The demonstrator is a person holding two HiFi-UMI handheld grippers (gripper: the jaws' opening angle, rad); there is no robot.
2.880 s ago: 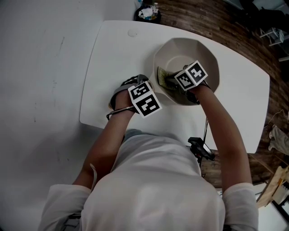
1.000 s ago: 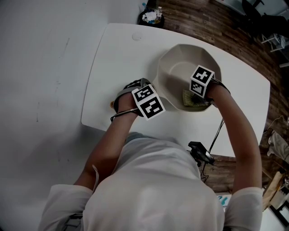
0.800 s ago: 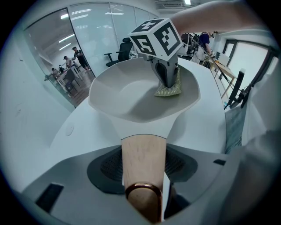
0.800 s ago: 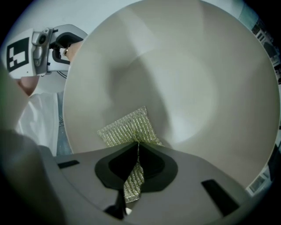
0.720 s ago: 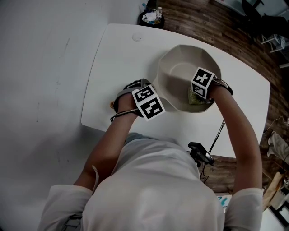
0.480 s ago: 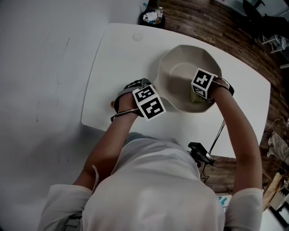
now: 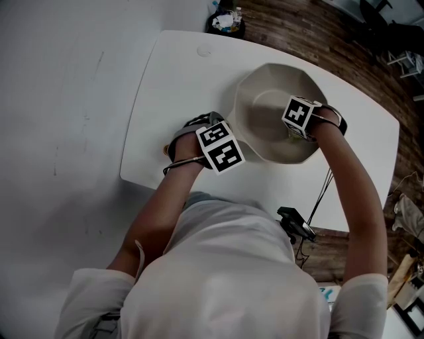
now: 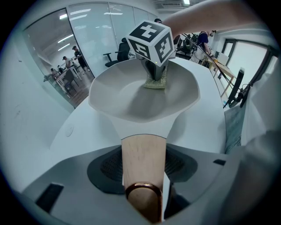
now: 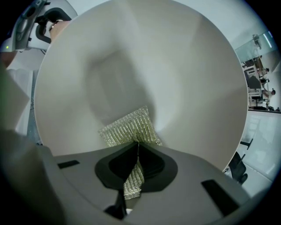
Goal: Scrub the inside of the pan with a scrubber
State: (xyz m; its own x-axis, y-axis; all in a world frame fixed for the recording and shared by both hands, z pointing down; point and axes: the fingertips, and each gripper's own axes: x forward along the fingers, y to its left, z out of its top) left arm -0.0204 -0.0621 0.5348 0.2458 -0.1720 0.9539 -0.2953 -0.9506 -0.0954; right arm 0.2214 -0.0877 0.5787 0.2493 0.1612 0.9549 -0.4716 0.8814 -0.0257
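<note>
A cream pan [image 7: 268, 109] with angled walls sits on the white table [image 7: 165, 79]. Its wooden handle [image 8: 144, 160] runs between the jaws of my left gripper [image 8: 144, 151], which is shut on it and holds the pan at its near-left side. My right gripper [image 9: 137, 147] is inside the pan, against the right wall, pointing steeply down. It is shut on a yellow-green mesh scrubber [image 9: 129, 129], whose free end lies pressed on the pan's inner wall. In the left gripper view the scrubber [image 8: 156, 82] shows under the right gripper's marker cube [image 8: 151, 41].
A small bin of rubbish [image 7: 225, 20] stands on the floor beyond the table's far edge. A black device with a cable [image 7: 296, 225] hangs by the near table edge. Wooden floor lies to the right. People and office chairs show far off in the left gripper view.
My right gripper has slid the scrubber from the pan's near wall toward its right side, turning as it went. The scrubber is now mostly hidden under the cube. The left gripper has not moved.
</note>
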